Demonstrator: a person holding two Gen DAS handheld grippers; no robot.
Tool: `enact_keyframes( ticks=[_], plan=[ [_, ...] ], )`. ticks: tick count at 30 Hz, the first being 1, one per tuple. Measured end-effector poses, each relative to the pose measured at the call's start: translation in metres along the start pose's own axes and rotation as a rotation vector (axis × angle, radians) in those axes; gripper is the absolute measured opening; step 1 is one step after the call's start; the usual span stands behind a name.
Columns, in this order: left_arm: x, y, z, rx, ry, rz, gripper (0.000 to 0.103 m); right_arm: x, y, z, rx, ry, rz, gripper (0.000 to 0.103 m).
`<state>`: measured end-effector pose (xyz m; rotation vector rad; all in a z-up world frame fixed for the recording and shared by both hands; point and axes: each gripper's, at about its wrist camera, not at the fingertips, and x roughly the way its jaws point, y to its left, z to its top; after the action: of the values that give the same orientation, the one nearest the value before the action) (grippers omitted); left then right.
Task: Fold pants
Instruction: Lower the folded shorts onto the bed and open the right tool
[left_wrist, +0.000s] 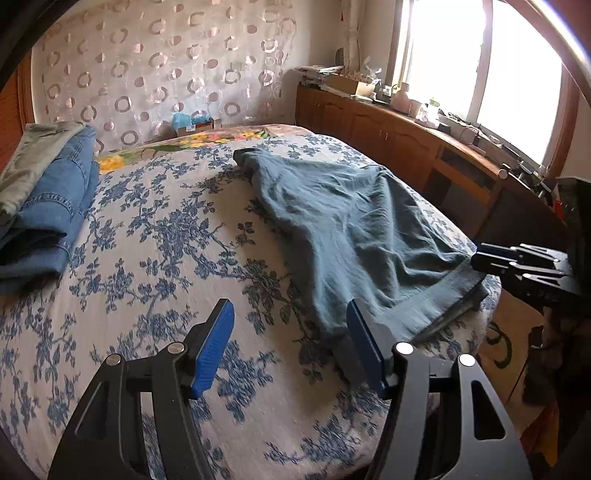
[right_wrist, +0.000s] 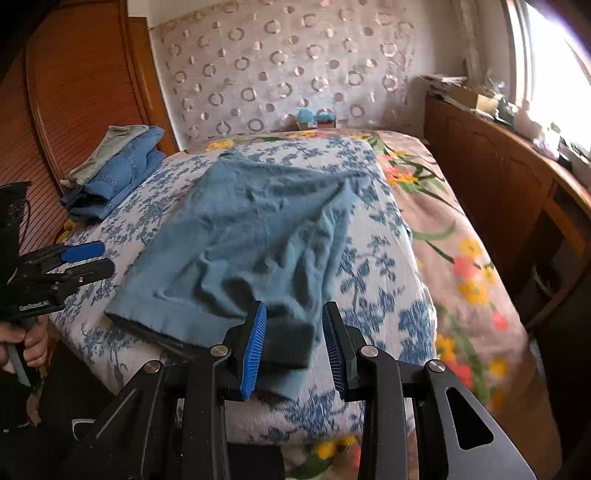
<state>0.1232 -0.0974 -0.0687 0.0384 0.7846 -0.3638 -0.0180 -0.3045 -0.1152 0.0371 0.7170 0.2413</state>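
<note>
Pants: wrinkled teal knit, flat on floral woven bedspread; left tool gaping wide; right tool gaping wide.

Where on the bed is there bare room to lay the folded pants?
Bare blue-floral bedspread lies between the stack of folded denim jeans and the rumpled teal pants. The window side is crowded: the pants reach that edge, beside the wooden cabinet.
</note>
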Motion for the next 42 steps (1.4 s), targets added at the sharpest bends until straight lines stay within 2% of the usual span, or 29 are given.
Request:
enact_keyframes(
  ticks=[8,9,10,13,18,20,23,28,30,31,33,42],
  plan=[
    [-0.004,-0.009,-0.009,0.017,0.024,0.009,0.064,0.0,-0.001,-0.012,0.058,0.007,0.029,0.033],
    [-0.004,-0.01,-0.008,0.017,0.023,0.01,0.064,0.0,-0.003,-0.013,0.07,0.003,0.028,0.028],
    [-0.005,-0.01,-0.008,0.017,0.021,0.008,0.064,0.0,-0.001,-0.016,0.074,-0.001,0.04,0.015],
    [-0.004,-0.011,-0.008,0.017,0.018,0.005,0.064,-0.003,0.003,-0.017,0.057,-0.023,0.045,0.009],
    [0.0,-0.014,-0.008,0.018,0.034,0.007,0.064,-0.02,0.011,-0.018,0.051,-0.07,0.06,0.008],
    [0.0,-0.017,-0.008,0.03,0.035,0.004,0.064,-0.026,0.012,-0.02,0.06,-0.071,0.091,0.008],
    [0.0,-0.019,-0.007,0.033,0.033,0.0,0.064,-0.026,0.016,-0.025,0.026,-0.058,0.052,0.008],
    [0.006,-0.022,-0.005,0.039,0.043,-0.007,0.064,-0.017,0.013,-0.031,0.044,-0.02,0.043,0.008],
    [0.01,-0.023,-0.006,0.037,0.049,-0.014,0.064,-0.013,0.011,-0.031,0.06,-0.007,0.042,0.012],
    [0.012,-0.023,-0.006,0.035,0.054,-0.019,0.064,-0.01,0.009,-0.031,0.067,0.002,0.03,0.019],
    [0.018,-0.023,-0.008,0.027,0.066,-0.028,0.064,-0.004,0.006,-0.029,0.085,0.014,0.019,0.027],
    [0.027,-0.021,-0.015,0.008,0.09,-0.051,0.064,0.013,0.012,-0.025,0.069,0.019,0.011,0.034]
  ],
)
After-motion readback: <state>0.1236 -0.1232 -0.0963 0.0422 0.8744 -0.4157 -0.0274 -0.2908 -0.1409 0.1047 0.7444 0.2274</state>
